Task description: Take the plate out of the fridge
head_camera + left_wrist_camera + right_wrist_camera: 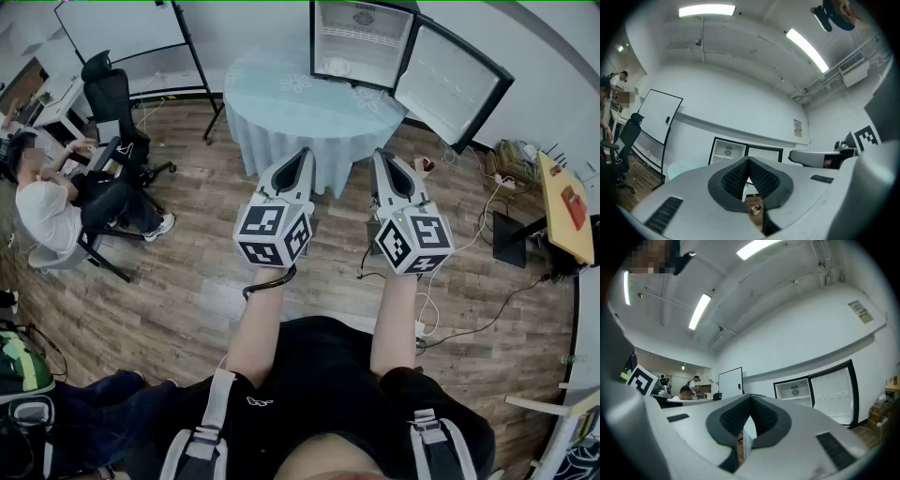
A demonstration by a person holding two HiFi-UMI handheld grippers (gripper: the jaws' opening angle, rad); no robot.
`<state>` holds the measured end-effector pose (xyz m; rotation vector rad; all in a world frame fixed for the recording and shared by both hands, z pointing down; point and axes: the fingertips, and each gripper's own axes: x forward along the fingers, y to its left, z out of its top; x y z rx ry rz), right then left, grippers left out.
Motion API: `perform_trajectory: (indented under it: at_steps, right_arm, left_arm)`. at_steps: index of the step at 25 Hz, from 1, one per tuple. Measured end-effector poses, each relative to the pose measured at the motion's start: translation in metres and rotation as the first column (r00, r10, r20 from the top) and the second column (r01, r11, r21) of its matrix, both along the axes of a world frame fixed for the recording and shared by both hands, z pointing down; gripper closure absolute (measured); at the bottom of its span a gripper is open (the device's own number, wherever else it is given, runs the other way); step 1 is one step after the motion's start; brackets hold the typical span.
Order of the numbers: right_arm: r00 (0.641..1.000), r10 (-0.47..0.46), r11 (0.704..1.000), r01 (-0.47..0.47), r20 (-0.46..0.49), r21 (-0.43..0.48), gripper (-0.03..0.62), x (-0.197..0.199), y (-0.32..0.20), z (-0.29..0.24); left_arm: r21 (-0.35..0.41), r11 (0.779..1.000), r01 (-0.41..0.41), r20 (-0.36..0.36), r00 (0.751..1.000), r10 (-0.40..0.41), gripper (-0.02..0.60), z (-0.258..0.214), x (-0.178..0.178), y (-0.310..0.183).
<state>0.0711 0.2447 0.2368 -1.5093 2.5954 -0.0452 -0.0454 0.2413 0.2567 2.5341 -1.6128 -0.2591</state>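
Note:
A small black fridge [361, 42] stands on a round table with a pale blue cloth [281, 108], its door [455, 84] swung open to the right. A white plate [337, 67] lies on the fridge's lower level. My left gripper [302, 155] and right gripper [382, 156] are held side by side above the floor, short of the table, both shut and empty. The left gripper view shows the left gripper [748, 160] with its pads together, pointing toward the fridge [727, 151]. In the right gripper view the right gripper [751, 397] is shut too, and the fridge [793, 391] is to its right.
A person [47, 211] sits at the left beside an office chair [112, 94] and a whiteboard [122, 28]. A yellow table [567, 206] stands at the right. Cables [487, 309] trail over the wooden floor, with a small box [427, 166] by the table's foot.

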Motion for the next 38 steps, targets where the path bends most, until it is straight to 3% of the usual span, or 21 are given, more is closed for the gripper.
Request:
perform_trajectory:
  at_steps: [6,17,23,29,38]
  right_arm:
    - [0.998,0.03,0.999,-0.031,0.055,0.015,0.589,0.014,-0.009,-0.005]
    - [0.997,0.018,1.0,-0.016,0.078,-0.018,0.589,0.001,-0.025,0.008]
    - [0.998,0.027,0.999,-0.026,0.063,-0.025,0.589,-0.013,-0.038,0.01]
    - [0.996,0.073,0.996,-0.07,0.05,-0.058,0.589,-0.016,-0.056,0.017]
    - [0.998,0.061,0.997,-0.06,0.027,-0.059,0.589,-0.052,-0.077,0.014]
  left_arm:
    - [0.002,1.0,-0.019,0.015,1.0,0.019,0.581,-0.002,0.014,-0.005]
    - [-0.014,0.999,-0.029,0.029,0.999,0.03,0.581,0.009,0.005,-0.015]
    - [-0.001,0.999,-0.036,-0.013,0.999,0.036,0.581,0.004,-0.007,-0.034]
    - [-0.004,0.995,-0.095,-0.027,0.995,0.095,0.581,0.006,-0.003,-0.052]
    - [0.025,0.995,-0.101,-0.063,0.993,0.103,0.581,-0.008,-0.037,-0.08]
